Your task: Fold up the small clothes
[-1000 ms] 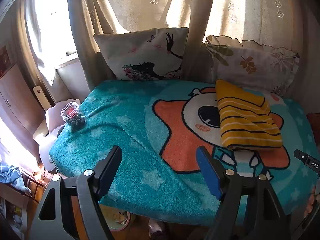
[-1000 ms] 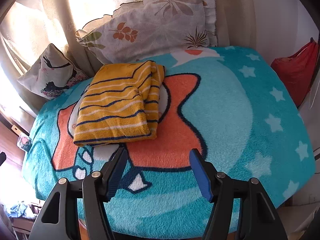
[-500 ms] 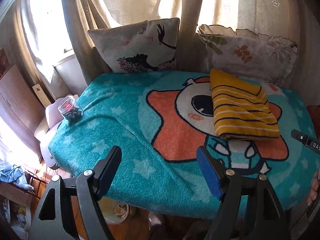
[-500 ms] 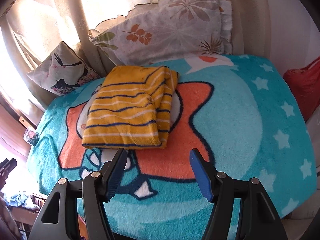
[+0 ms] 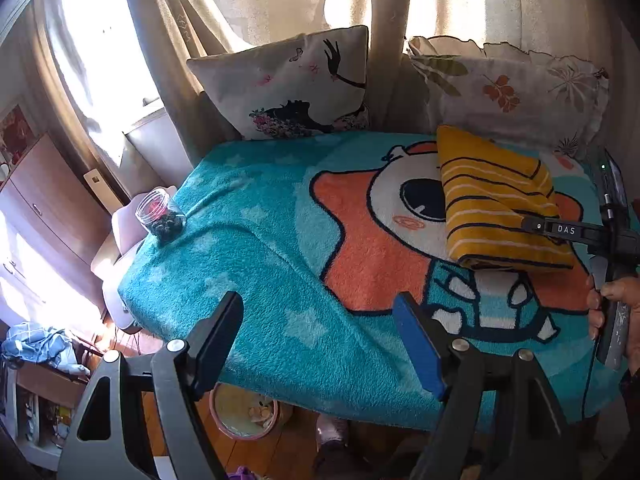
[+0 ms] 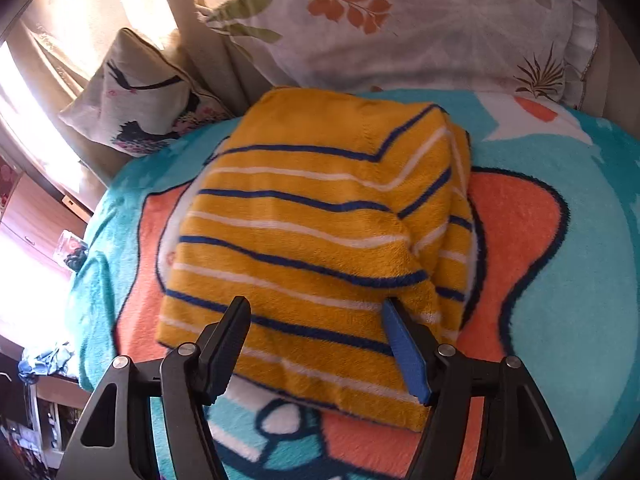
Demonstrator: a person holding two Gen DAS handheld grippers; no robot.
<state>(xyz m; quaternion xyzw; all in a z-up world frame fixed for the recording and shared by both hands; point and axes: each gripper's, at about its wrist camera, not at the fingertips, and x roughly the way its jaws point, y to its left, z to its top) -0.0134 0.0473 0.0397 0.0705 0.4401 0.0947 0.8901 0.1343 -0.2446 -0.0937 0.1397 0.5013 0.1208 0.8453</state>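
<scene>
two tongs spread over one folded striped top

the right tongs (image 6: 314,318) hang low over the near end of the one yellow striped top (image 6: 320,240), both fingers spread wide, the black one on the left and the blue one on the right, nothing pinched between them. i cannot tell whether the tips touch the cloth. the left tongs (image 5: 318,312) sit back at the near edge of the bed, fingers also spread and holding nothing, well apart from the top.

the top lies folded into a neat block with blue and white stripes, on the right half of the teal blanket (image 5: 248,248), across the orange star and the cartoon eye printed there. from the left camera, part of the right tool, marked "das", crosses in front of the top, with the person's hand (image 5: 616,312) wrapped around its handle.

beyond the top stand two pillows: one with a dancer print (image 5: 296,88), one with leaves (image 5: 508,92). behind them hangs a pale curtain (image 5: 260,4). one glass jar (image 5: 160,216) rests at the blanket's far left corner.
</scene>
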